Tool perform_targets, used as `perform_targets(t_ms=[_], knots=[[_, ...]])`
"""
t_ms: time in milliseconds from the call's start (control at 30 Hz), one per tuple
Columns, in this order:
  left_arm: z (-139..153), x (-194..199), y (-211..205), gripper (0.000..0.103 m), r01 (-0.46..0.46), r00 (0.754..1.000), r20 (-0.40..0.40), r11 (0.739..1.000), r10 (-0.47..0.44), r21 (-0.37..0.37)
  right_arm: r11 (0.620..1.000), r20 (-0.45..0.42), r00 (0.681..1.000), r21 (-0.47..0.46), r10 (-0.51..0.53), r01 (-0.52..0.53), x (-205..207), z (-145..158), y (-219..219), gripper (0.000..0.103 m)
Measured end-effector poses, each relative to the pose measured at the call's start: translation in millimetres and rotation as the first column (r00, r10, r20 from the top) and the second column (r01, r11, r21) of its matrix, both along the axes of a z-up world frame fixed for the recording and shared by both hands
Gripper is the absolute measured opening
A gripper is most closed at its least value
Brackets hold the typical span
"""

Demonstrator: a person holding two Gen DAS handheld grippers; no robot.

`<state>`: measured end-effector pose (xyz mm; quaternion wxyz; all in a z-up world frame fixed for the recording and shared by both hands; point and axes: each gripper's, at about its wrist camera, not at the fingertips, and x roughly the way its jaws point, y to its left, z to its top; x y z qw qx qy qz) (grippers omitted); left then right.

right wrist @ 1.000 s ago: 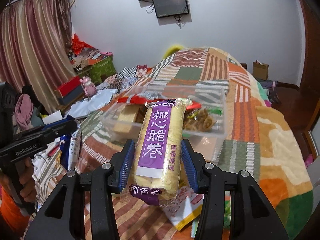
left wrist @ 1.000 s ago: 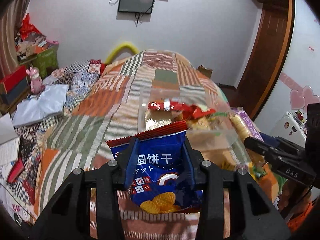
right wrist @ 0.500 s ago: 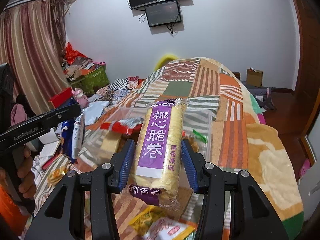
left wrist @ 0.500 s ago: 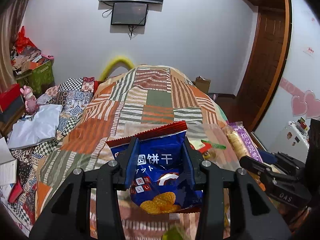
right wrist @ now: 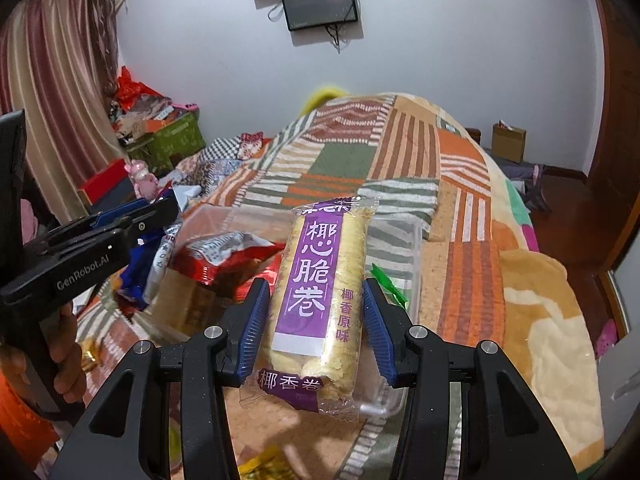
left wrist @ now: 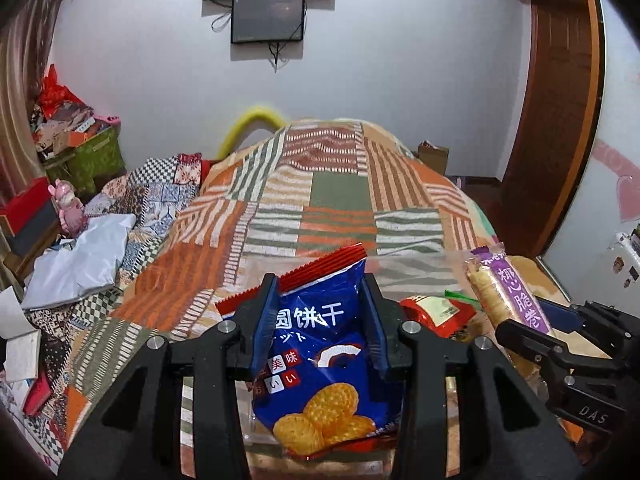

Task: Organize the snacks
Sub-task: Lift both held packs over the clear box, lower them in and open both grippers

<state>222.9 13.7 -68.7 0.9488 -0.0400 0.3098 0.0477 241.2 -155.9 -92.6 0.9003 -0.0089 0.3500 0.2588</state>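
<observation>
With the left gripper [left wrist: 322, 322] clamped on the blue biscuit bag [left wrist: 320, 364] and the right gripper [right wrist: 314, 324] on the purple wafer-roll pack [right wrist: 320, 300], both above the clear bin [right wrist: 404, 240] on the bed, release is best delayed until each is lowered inside its walls.

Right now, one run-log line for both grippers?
left gripper: shut on blue biscuit bag | right gripper: shut on purple-label roll pack | both above clear bin

both snack packs [left wrist: 320, 344] nearer clear bin [right wrist: 414, 248]
</observation>
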Motion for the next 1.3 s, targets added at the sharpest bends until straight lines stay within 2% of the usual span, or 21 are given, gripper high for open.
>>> perform_targets(t_ms=[167, 267, 367, 533, 600, 667, 800, 1033, 1100, 1167, 1300], knots=[[-10, 10, -8, 0.032, 0.037, 0.999, -0.023, 0.999, -0.037, 0.016, 1.0, -0.037, 0.999, -0.022, 0.002, -0.003, 11, -11, 3, 0.044], [-18, 17, -16, 0.032, 0.074, 0.996, -0.061, 0.997, -0.072, 0.018, 0.999, -0.061, 0.998, -0.033, -0.002, 0.0, 18, -16, 5, 0.044], [-23, 20, -21, 0.032, 0.076, 0.995, -0.069, 0.996, -0.073, 0.05, 1.0, -0.081, 0.997, -0.029, -0.006, 0.004, 22, -20, 3, 0.044], [-21, 20, -20, 0.032, 0.09, 0.993, -0.086, 0.995, -0.086, 0.044, 0.999, -0.077, 0.997, -0.046, -0.012, 0.009, 20, -18, 3, 0.044], [-19, 19, -18, 0.034, 0.101, 0.991, -0.095, 0.995, -0.099, 0.021, 0.998, -0.065, 0.998, -0.063, -0.02, 0.016, 17, -16, 3, 0.046], [-14, 15, -14, 0.04, 0.11, 0.989, -0.096, 0.994, -0.111, -0.016, 0.998, -0.061, 0.998, -0.061, -0.02, 0.016, 13, -13, 1, 0.049], [-4, 3, -13, 0.05, 0.123, 0.988, -0.092, 0.992, -0.126, -0.041, 0.998, -0.041, 0.999, -0.052, -0.02, 0.017, 4, -5, -3, 0.057], [15, -26, -6, 0.056, 0.106, 0.991, -0.074, 0.994, -0.109, -0.04, 0.999, 0.003, 1.0, -0.04, -0.003, 0.003, -24, 14, -10, 0.058], [19, -35, -1, 0.058, 0.097, 0.993, -0.071, 0.994, -0.1, -0.044, 1.0, 0.011, 1.0, -0.03, 0.002, -0.002, -31, 17, -13, 0.061], [22, -47, 6, 0.065, 0.086, 0.993, -0.071, 0.995, -0.09, -0.051, 1.0, 0.027, 1.0, -0.022, 0.004, -0.003, -44, 22, -16, 0.063], [25, -75, 20, 0.067, 0.064, 0.995, -0.08, 0.997, -0.067, -0.034, 1.0, 0.044, 0.999, -0.005, 0.016, -0.016, -63, 27, -18, 0.067]])
